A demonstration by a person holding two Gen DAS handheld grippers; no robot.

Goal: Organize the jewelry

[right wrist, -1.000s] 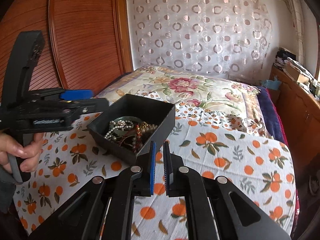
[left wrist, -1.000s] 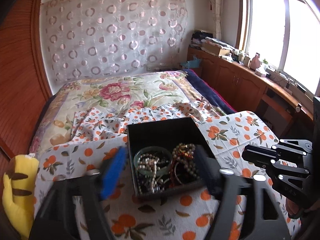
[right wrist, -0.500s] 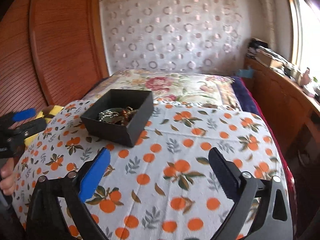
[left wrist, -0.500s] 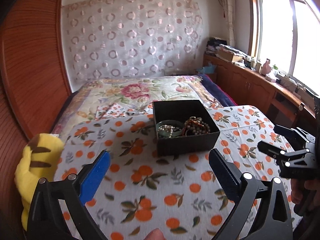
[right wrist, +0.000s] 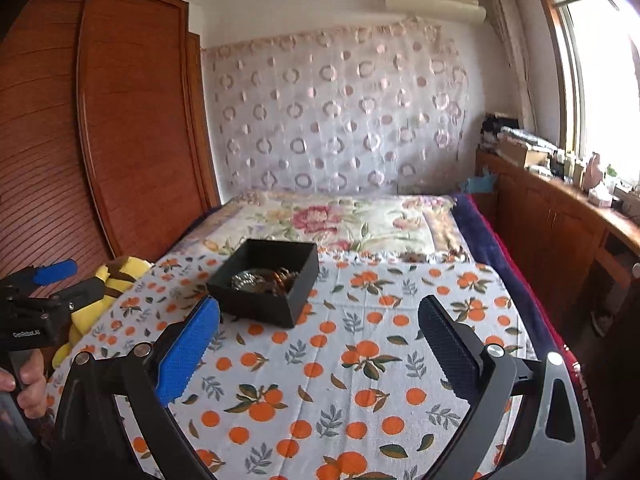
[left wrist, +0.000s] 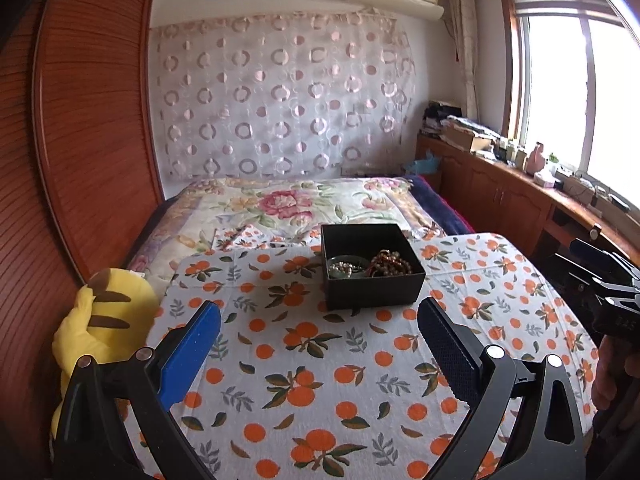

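Both the left gripper [left wrist: 318,334] and right gripper [right wrist: 319,330] gape empty near a light, stiff black box [left wrist: 372,270] of tangle-prone beaded jewelry [left wrist: 390,263], best gripped by its walls.

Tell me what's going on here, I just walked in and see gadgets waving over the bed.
A person holds a two-finger gripper in each hand, sorting jewelry. The left gripper and right gripper are both wide open and empty, hovering short of the square black box on the orange-patterned cloth. The beaded bracelets and a pale green bangle lie inside the box.
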